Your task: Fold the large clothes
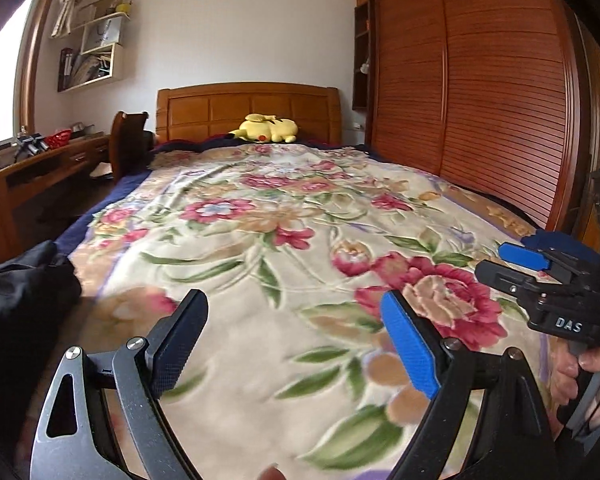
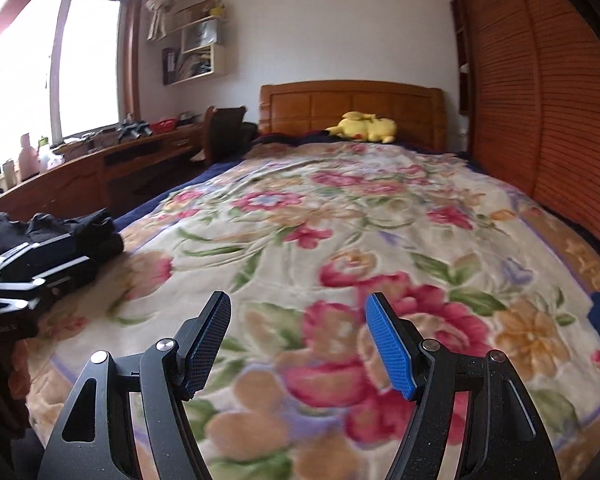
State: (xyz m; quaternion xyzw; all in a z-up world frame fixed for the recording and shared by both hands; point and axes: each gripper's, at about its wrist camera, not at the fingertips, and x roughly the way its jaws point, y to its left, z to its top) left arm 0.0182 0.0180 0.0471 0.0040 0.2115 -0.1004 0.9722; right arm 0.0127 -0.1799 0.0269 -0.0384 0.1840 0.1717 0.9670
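A crumpled black garment (image 2: 72, 230) lies at the near left edge of the bed, on the floral blanket (image 2: 340, 240). In the left wrist view it is a dark heap (image 1: 24, 292) at the far left. My left gripper (image 1: 294, 300) hovers over the blanket, open, with nothing between its fingers. From the right wrist camera it (image 2: 56, 258) appears at the left edge, just in front of the garment; contact cannot be told. My right gripper (image 2: 298, 300) is open and empty above the large red flowers. The left wrist camera catches it (image 1: 500, 266) at the right, with a hand on its handle.
A yellow plush toy (image 1: 266, 128) lies by the wooden headboard (image 1: 248, 110). A slatted wooden wardrobe (image 1: 480, 92) runs along the bed's right side. On the left stand a cluttered desk (image 2: 100, 160), a chair (image 2: 220, 132), a window and wall shelves (image 2: 196, 52).
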